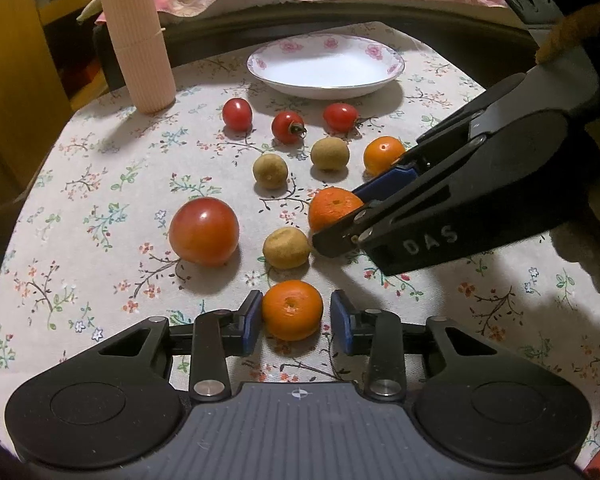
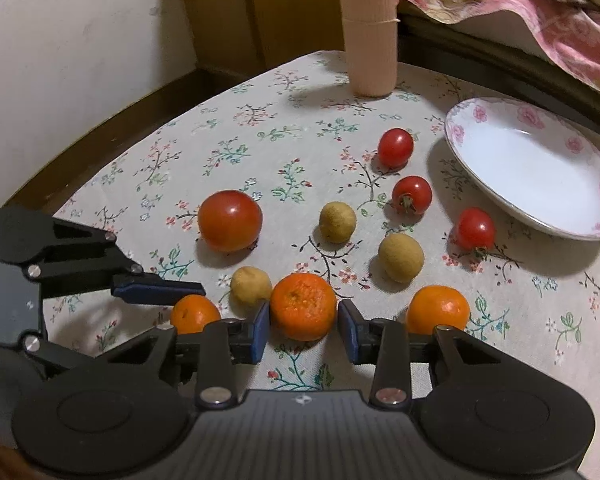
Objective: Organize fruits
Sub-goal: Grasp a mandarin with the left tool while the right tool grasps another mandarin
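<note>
My left gripper [image 1: 296, 320] straddles a small mandarin [image 1: 292, 310] on the floral cloth. Its left pad touches the fruit and a thin gap shows at the right pad, so it is open. My right gripper [image 2: 304, 330] is shut on a larger mandarin [image 2: 303, 306], with both blue pads against its sides. In the left wrist view it reaches in from the right around that mandarin [image 1: 334, 208]. A third mandarin [image 2: 438, 308] lies loose to the right. A white plate with a rose rim [image 1: 260, 66] stands at the back, holding nothing.
A big tomato [image 1: 204, 232], three cherry tomatoes [image 1: 288, 127] and three small brown fruits [image 1: 286, 248] lie scattered between the grippers and the plate. A tall pink ribbed cylinder [image 1: 136, 40] stands back left. The table edge curves close behind the plate, with pink fabric beyond.
</note>
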The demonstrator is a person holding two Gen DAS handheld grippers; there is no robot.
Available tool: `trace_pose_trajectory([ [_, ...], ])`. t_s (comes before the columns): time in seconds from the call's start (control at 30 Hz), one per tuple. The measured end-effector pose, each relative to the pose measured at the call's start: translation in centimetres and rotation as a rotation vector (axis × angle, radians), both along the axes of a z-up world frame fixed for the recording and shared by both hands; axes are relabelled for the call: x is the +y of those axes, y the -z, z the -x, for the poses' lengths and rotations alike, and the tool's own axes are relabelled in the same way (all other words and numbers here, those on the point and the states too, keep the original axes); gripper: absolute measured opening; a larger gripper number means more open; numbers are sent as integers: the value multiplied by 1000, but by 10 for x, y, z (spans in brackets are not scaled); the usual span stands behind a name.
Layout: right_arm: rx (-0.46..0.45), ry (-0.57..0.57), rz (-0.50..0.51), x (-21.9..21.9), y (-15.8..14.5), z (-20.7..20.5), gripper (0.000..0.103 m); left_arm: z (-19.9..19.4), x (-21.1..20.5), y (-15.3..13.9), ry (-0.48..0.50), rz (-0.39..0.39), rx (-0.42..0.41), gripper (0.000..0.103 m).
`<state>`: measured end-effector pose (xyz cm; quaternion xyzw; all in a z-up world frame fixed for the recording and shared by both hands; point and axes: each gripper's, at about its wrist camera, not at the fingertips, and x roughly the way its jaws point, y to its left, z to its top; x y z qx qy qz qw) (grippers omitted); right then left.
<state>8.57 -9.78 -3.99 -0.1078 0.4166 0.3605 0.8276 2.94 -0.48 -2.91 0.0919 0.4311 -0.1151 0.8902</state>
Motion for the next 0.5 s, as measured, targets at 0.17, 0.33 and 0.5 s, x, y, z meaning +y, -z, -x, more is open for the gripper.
trace_pose_trajectory([
  [0.17,56,69,-17,-10,-3,-3,35,-2,1,-2,-15,6,16,39],
  [0.33,50,110,-32,-20,-10,0,35,-9,2,-9,-34,40,14,39],
  [0.5,31,129,-54,-26,-20,4,35,-17,3,-22,-49,60,-24,39],
])
